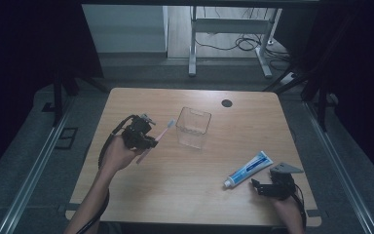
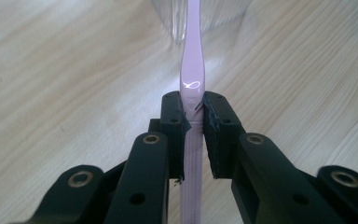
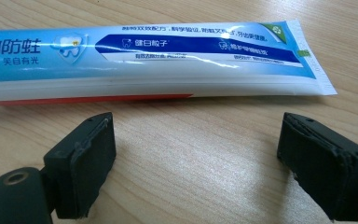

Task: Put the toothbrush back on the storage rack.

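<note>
Between the pads of your left gripper point(image 2: 193, 135) sits the pink toothbrush point(image 2: 192, 79), pinched on its handle with the jaws drawn nearly together; in the high view you carry it above the wooden table point(image 1: 185, 175), bristle end slanting toward the clear plastic cup point(image 1: 193, 127) just beside it. Treat the toothbrush as light and stiff, but its glossy handle looks slippery and it is narrow, so it could swivel in the pads if you tilt it quickly. Your grip is near the middle of the handle, on the ribbed part, which seems the best place; keep it there and squeeze evenly. The cup looks thin and light, likely to tip if the brush knocks its rim, so lower the brush in from above. Your right gripper point(image 3: 196, 163) rests with its jaws spread wide and empty, just short of the toothpaste tube point(image 3: 144, 58) lying flat on the table. That tube is soft and will dent; take it across its flat body.
</note>
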Motion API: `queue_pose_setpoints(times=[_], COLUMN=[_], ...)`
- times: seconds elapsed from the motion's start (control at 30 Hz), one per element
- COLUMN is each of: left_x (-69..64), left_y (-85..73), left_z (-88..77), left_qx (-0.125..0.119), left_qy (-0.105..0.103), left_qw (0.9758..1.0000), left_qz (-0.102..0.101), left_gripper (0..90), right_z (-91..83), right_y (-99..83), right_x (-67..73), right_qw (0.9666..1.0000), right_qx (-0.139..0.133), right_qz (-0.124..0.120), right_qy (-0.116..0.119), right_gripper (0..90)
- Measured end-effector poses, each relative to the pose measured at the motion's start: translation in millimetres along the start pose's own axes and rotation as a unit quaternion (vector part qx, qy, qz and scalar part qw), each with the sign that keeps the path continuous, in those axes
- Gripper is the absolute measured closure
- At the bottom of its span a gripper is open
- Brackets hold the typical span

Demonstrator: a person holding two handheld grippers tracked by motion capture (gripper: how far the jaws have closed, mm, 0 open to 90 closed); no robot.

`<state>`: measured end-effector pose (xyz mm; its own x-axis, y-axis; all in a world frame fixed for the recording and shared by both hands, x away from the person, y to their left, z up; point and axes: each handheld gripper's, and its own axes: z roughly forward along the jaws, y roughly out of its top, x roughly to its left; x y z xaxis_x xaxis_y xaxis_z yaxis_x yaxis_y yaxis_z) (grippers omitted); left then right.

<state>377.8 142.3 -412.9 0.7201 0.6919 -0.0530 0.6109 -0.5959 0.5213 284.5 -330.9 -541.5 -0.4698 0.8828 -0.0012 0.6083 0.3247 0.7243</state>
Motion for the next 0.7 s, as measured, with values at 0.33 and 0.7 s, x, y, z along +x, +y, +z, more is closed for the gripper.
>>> queue_pose_setpoints(times=[0.33,0.7], left_x=[-3.4,-4.9], left_y=[24.7,49.9], left_z=[-5.6,-0.1], left_qx=[-0.047,-0.077], left_qy=[-0.002,-0.001], left_qw=[0.9989,0.9970], left_qz=[0.006,0.010], left_gripper=[79.1,79.1], right_z=[0.0,0.0], right_y=[0.0,0.0], right_x=[-0.1,-0.1], right_qw=[1.0000,1.0000], right_qx=[0.000,0.000], right_qz=[0.000,0.000], right_qy=[0.000,0.000], right_gripper=[11.4,11.4])
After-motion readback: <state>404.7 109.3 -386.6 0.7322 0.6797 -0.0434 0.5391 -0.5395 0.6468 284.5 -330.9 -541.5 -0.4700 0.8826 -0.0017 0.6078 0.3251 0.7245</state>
